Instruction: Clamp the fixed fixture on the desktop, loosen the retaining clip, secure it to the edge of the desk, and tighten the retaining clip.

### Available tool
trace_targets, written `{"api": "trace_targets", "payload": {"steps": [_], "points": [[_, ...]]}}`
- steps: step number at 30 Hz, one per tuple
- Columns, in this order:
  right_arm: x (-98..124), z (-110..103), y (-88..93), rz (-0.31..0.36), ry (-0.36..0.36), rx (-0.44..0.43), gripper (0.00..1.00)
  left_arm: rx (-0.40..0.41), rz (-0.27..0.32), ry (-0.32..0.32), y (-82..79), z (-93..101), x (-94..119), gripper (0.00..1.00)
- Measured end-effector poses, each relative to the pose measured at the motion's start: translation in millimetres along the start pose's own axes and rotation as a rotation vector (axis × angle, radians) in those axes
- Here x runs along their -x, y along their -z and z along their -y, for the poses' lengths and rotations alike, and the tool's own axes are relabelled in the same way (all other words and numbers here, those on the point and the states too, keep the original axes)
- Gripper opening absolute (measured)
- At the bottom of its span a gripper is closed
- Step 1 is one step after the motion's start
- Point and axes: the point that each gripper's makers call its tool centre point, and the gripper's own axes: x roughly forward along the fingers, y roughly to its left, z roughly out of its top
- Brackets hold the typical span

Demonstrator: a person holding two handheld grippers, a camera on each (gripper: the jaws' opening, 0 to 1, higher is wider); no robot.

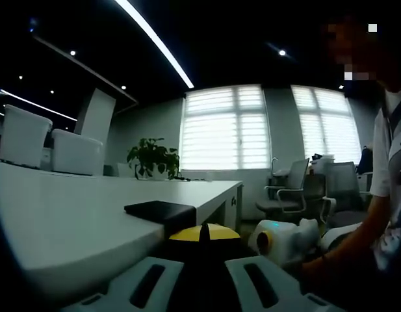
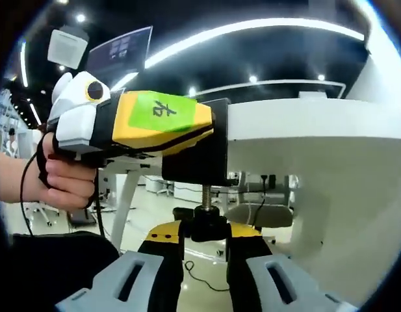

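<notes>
The right gripper (image 2: 205, 244) has its jaws closed around the knob (image 2: 206, 224) of the clamp's screw (image 2: 206, 194), which rises into the underside of the black clamp (image 2: 199, 156). The clamp sits hooked over the desk (image 2: 304, 123) edge, its top plate lying flat on the surface and its lower arm below. The left gripper (image 2: 216, 133), seen in the right gripper view with a hand (image 2: 67, 172) on its grip, holds the clamp from the side; in its own view its jaws close on the clamp's dark body at the edge, with a yellow part just ahead. Judging from this, tightening is under way. The risk is the knob slipping in the jaws as the screw stiffens, or the clamp skewing off the edge if the left hold slackens first.
</notes>
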Motion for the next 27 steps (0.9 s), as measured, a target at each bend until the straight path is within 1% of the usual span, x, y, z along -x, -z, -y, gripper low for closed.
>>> {"api": "trace_targets", "payload": {"steps": [2, 4, 7, 8, 10, 11, 12, 13, 15, 16, 17, 18, 22, 27], "points": [[0, -1, 0.2, -0.007, -0.023, 0.027, 0.23, 0.0, 0.001, 0.0, 0.3, -0.8, 0, 0.01], [-1, -2, 0.2, -0.009, -0.032, 0.044, 0.23, -0.001, 0.002, 0.001, 0.1, -0.9, 0, 0.01], [0, -2, 0.5, -0.007, -0.021, 0.047, 0.23, 0.001, 0.003, 0.002, 0.0, -0.6, 0, 0.01], [0, -3, 0.9, -0.01, 0.004, 0.027, 0.23, 0.0, 0.001, 0.002, 0.7, -0.8, -1, 0.01], [3, -4, 1.3, -0.009, 0.037, 0.034, 0.23, 0.009, 0.003, 0.001, 1.1, -2.2, -1, 0.01], [5, -1, 3.4, -0.015, 0.073, 0.004, 0.23, 0.009, 0.003, 0.002, 1.3, -2.3, -1, 0.01], [7, 0, 8.3, -0.041, 0.1, -0.026, 0.23, 0.008, 0.002, 0.002, 1.5, -2.4, -1, 0.01], [9, 1, 11.1, -0.05, 0.122, -0.047, 0.24, 0.008, 0.002, 0.002, 1.7, -2.8, -1, 0.01], [16, 5, 11.9, -0.03, 0.189, -0.139, 0.3, 0.007, 0.002, 0.002, 2.0, -3.3, -1, 0.01], [19, 6, 11.7, -0.023, 0.212, -0.173, 0.32, 0.007, 0.002, 0.002, 2.0, -3.3, -1, 0.01], [21, 10, 12.1, -0.021, 0.239, -0.193, 0.32, 0.007, 0.002, 0.002, 2.0, -3.5, -1, 0.01], [23, 9, 10.7, -0.015, 0.246, -0.206, 0.32, 0.007, 0.001, 0.002, 2.1, -3.6, -1, 0.01], [20, 0, 6.8, -0.022, 0.246, -0.153, 0.32, 0.007, 0.0, 0.004, 2.4, -4.0, 0, 0.01], [8, 3, 5.5, -0.025, 0.276, -0.147, 0.32, 0.006, -0.001, 0.004, 2.4, -5.2, 0, 0.01]]}}
